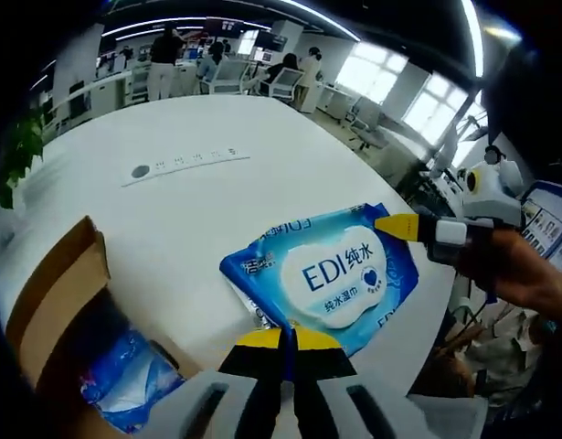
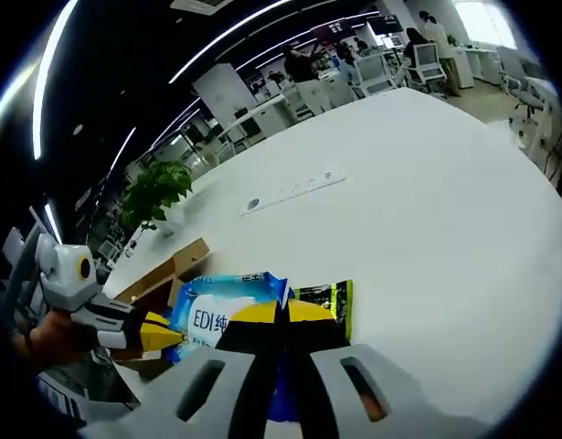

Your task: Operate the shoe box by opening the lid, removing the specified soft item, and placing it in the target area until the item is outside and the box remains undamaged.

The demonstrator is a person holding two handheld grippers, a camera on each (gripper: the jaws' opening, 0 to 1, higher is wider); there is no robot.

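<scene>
A blue pack of wet wipes (image 1: 331,274) with a white label is held just above the white table (image 1: 217,201), between both grippers. My left gripper (image 1: 284,337) is shut on the pack's near edge. In this view the right gripper comes in from the right, its yellow tips pinching the pack's far corner. In the right gripper view, my right gripper (image 2: 281,314) is shut on the pack (image 2: 221,306), while the left gripper (image 2: 157,335) meets its left edge. The open cardboard shoe box (image 1: 57,293) stands at the left, with a blue plastic bag (image 1: 125,375) inside. The box (image 2: 175,261) lies behind the pack.
A flat socket strip (image 1: 185,163) lies across the table's middle. A green plant (image 2: 157,190) stands beyond the table's edge. At the back are desks, chairs and people (image 1: 162,59). The table's rounded edge runs close on the right in the left gripper view.
</scene>
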